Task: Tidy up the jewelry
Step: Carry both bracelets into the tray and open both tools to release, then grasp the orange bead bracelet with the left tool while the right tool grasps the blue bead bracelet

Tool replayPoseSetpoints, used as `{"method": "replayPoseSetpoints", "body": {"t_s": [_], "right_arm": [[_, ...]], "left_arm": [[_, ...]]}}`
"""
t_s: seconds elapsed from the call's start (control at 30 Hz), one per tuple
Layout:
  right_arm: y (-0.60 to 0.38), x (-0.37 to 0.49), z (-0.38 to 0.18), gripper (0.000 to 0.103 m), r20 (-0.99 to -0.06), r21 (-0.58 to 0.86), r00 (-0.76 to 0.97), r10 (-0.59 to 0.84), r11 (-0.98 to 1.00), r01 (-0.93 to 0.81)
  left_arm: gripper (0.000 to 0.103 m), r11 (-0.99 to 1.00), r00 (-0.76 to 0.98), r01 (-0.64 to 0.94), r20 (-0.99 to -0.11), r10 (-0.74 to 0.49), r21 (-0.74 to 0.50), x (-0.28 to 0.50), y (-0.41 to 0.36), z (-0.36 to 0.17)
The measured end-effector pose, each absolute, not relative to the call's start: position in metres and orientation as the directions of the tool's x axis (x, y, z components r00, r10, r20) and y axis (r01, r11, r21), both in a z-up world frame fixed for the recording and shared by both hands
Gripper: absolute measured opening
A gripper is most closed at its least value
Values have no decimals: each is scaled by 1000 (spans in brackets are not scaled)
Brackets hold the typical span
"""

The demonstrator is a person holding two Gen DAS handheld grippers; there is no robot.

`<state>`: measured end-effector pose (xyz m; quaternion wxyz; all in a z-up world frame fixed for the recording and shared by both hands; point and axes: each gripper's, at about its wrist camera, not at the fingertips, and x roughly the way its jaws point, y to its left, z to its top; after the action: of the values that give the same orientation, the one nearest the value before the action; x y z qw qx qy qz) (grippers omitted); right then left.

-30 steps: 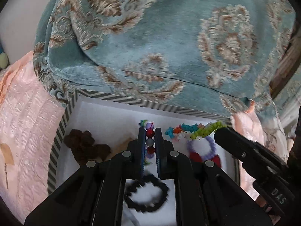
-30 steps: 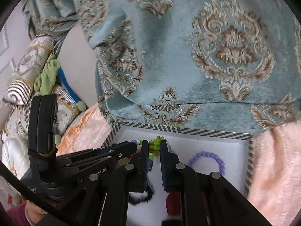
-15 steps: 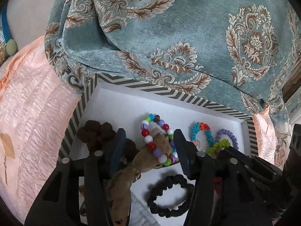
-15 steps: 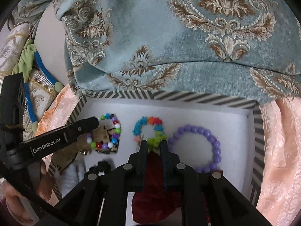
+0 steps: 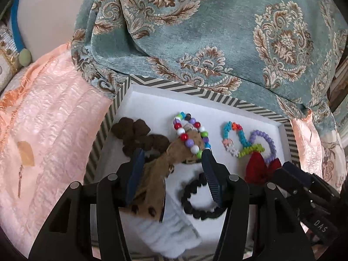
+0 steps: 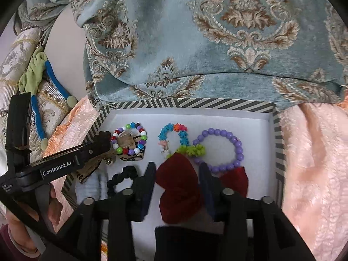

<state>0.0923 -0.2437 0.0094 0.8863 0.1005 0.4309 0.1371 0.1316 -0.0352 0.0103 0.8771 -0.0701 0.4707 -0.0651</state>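
Your left claw (image 5: 171, 167) stands wide over the striped box (image 6: 277, 143), gripping nothing; the multicoloured bead bracelet (image 5: 192, 136) lies free on a brown fabric piece (image 5: 156, 174). Your right claw (image 6: 177, 171) is opening, with the red bow (image 6: 180, 184) between its jaws. The flower-bead bracelet (image 6: 174, 137) touches the purple bracelet (image 6: 226, 150).

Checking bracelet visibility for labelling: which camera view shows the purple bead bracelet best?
The right wrist view: the purple bead bracelet shows as nearly a full ring, only its lower edge covered by the red bow. The left wrist view shows it small, partly behind the bow.
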Motion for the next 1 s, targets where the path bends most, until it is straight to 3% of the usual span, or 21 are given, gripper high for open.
{"method": "replayPoseSetpoints", "body": {"t_s": [1.0], "right_arm": [[-246, -12, 30, 43, -727, 238, 641, 247, 966, -102]], "left_arm": [[54, 993, 643, 87, -756, -122, -86, 25, -44, 44]]}}
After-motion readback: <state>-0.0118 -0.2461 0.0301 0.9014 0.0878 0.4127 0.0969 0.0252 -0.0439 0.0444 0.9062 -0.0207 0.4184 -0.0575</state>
